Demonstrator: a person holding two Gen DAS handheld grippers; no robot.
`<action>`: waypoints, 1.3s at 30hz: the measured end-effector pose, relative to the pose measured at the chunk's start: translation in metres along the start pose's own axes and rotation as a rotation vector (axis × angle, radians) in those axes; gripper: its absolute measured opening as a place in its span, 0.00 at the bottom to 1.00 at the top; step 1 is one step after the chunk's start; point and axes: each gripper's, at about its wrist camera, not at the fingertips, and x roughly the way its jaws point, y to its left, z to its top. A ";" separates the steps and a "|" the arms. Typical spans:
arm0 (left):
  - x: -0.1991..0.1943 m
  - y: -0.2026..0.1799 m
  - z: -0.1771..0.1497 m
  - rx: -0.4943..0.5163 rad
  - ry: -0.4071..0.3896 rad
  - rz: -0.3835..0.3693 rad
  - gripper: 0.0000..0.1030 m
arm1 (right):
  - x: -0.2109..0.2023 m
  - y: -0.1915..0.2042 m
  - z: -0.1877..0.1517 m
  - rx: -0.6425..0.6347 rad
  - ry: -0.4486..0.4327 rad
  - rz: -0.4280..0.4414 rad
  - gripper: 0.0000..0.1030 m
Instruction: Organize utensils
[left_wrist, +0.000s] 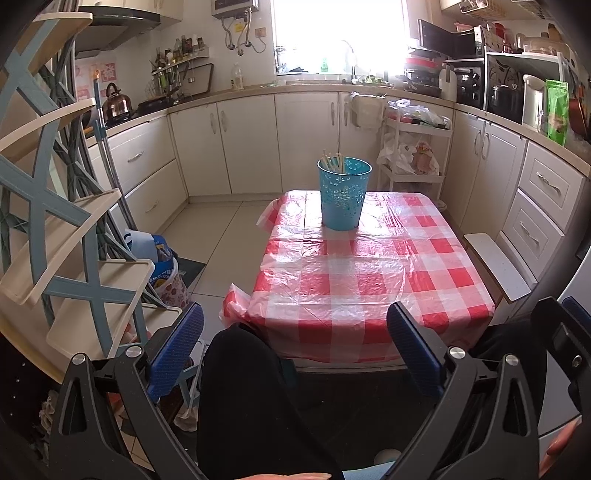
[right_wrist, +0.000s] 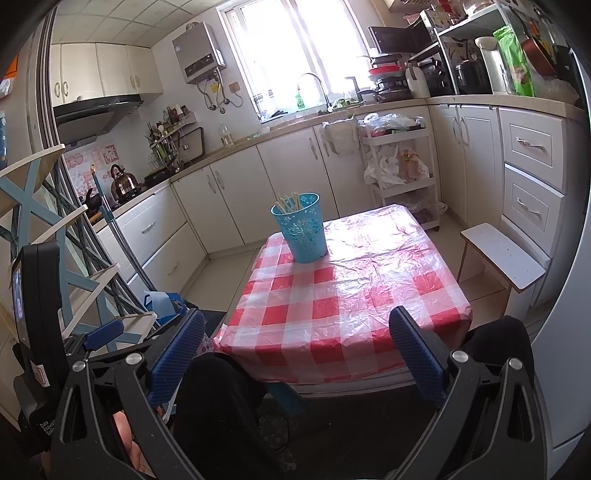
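A blue perforated holder (left_wrist: 343, 194) stands upright at the far end of the table with the red-and-white checked cloth (left_wrist: 369, 273). Several pale chopsticks (left_wrist: 333, 161) stand inside it. The holder also shows in the right wrist view (right_wrist: 303, 229), with the chopsticks (right_wrist: 287, 202) in it, on the cloth (right_wrist: 351, 295). My left gripper (left_wrist: 295, 325) is open and empty, held back before the table's near edge above my knees. My right gripper (right_wrist: 297, 332) is open and empty, also short of the near edge. No loose utensils lie on the cloth.
A blue-and-cream shelf rack (left_wrist: 55, 221) stands close on the left. A white stool (right_wrist: 502, 254) stands right of the table. A white trolley with bags (left_wrist: 413, 147) stands behind it. Kitchen cabinets (left_wrist: 240, 144) line the walls. My dark-trousered legs (left_wrist: 251, 398) are under the grippers.
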 end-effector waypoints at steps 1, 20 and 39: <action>0.000 -0.001 0.000 -0.001 -0.001 -0.001 0.93 | 0.000 0.001 0.000 0.000 -0.001 0.000 0.93; 0.006 -0.011 0.003 0.009 -0.002 -0.008 0.93 | 0.016 -0.006 0.001 0.014 0.024 -0.002 0.93; 0.098 -0.020 0.026 0.007 0.136 0.019 0.93 | 0.121 -0.044 0.008 0.030 0.162 -0.040 0.93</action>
